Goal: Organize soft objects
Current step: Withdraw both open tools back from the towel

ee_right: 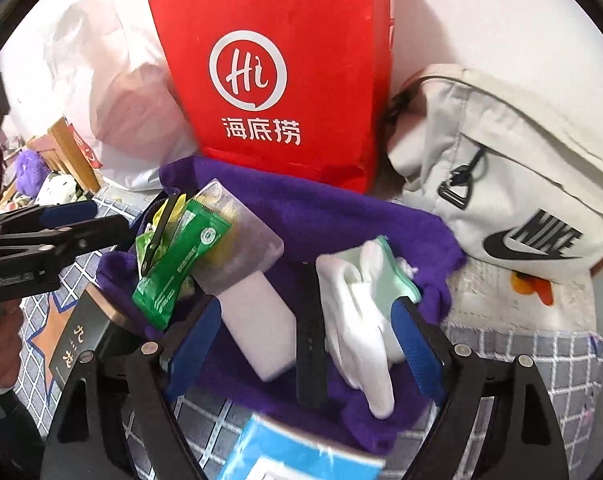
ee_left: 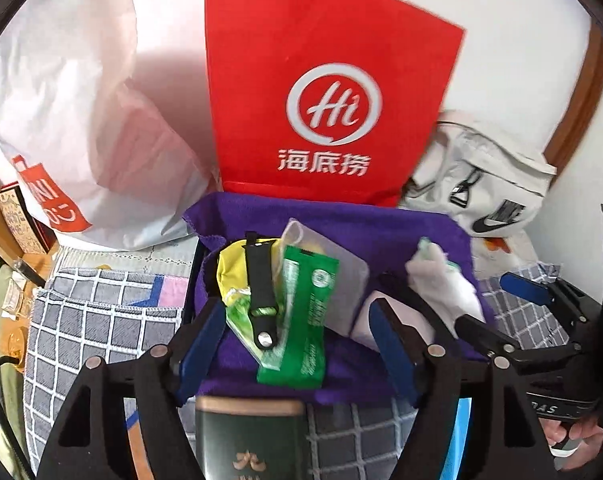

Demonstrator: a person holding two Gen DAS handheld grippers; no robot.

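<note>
straight ahead of both grippers, beyond the pile: red bag (ee_left: 325, 92), upright against the wall. left of it, white plastic bag (ee_left: 81, 120); right of it, pale nike bag (ee_right: 501, 184).

spread between red bag and fingertips: purple cloth (ee_right: 321, 212), draped over a dark-framed bin, with everything soft heaped on it.

within the left gripper (ee_left: 297, 344), jaws spread wide and gripping nothing: green packet (ee_left: 305, 320) lying between the blue pads, black strap (ee_left: 261, 300) just left of it over something yellow (ee_left: 229, 268), clear sleeve (ee_left: 341, 268) behind.

within the right gripper (ee_right: 305, 344), likewise spread and empty: white block (ee_right: 261, 320) near the left pad, dark band (ee_right: 311, 340) in the middle, white glove (ee_right: 361, 320) beside the right pad; contact with that pad cannot be told.

below the left gripper: dark green box (ee_left: 249, 440). below the right: blue pack (ee_right: 301, 452).
</note>
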